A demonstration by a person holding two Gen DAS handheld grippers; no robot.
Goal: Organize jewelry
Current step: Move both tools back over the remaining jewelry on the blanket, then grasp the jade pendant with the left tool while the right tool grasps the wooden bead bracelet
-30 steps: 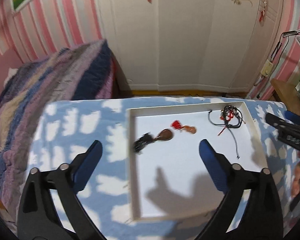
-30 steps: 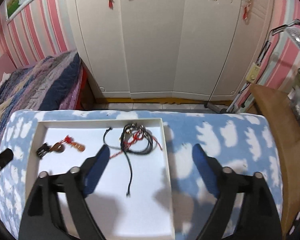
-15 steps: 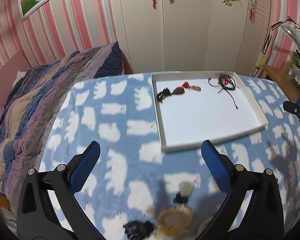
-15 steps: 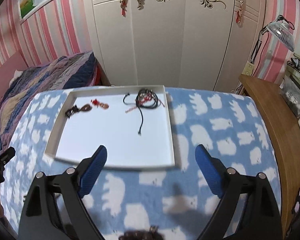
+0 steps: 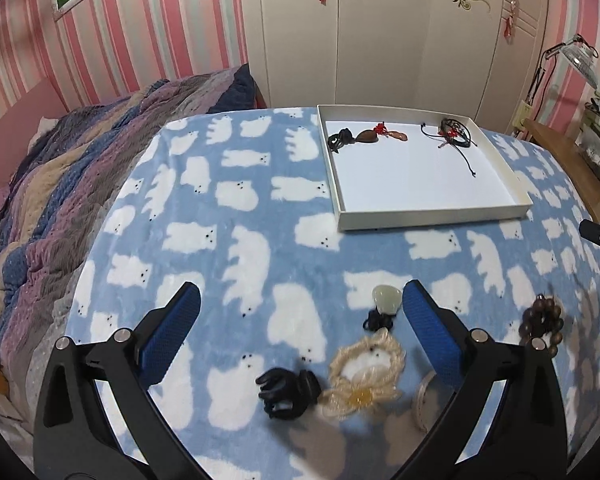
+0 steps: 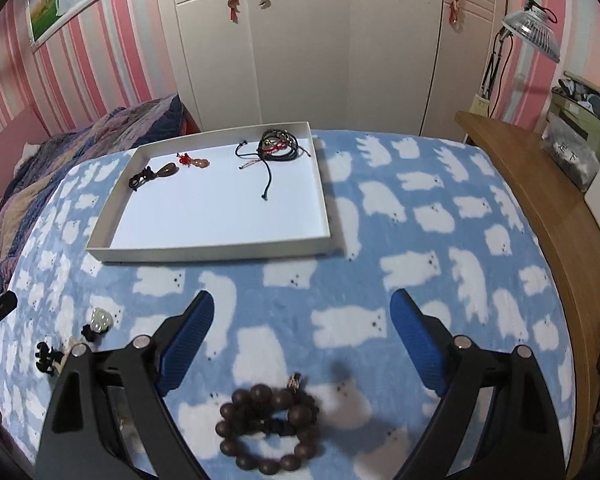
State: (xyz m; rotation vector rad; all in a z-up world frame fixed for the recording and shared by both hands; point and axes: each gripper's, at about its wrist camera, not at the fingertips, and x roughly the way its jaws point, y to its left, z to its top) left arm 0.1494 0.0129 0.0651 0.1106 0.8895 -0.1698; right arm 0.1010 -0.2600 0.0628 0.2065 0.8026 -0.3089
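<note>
Left wrist view: left gripper wide open and empty over the bear-print blanket; black hair claw and cream woven ornament lie between its fingers, nearer than the white tray

Right wrist view: right gripper equally wide, empty; wooden bead bracelet lies flat between its fingers, short of the tray, wardrobe behind

Both the left gripper and the right gripper have black angular arms, silver round screws and ribbed blue finger pads.
</note>
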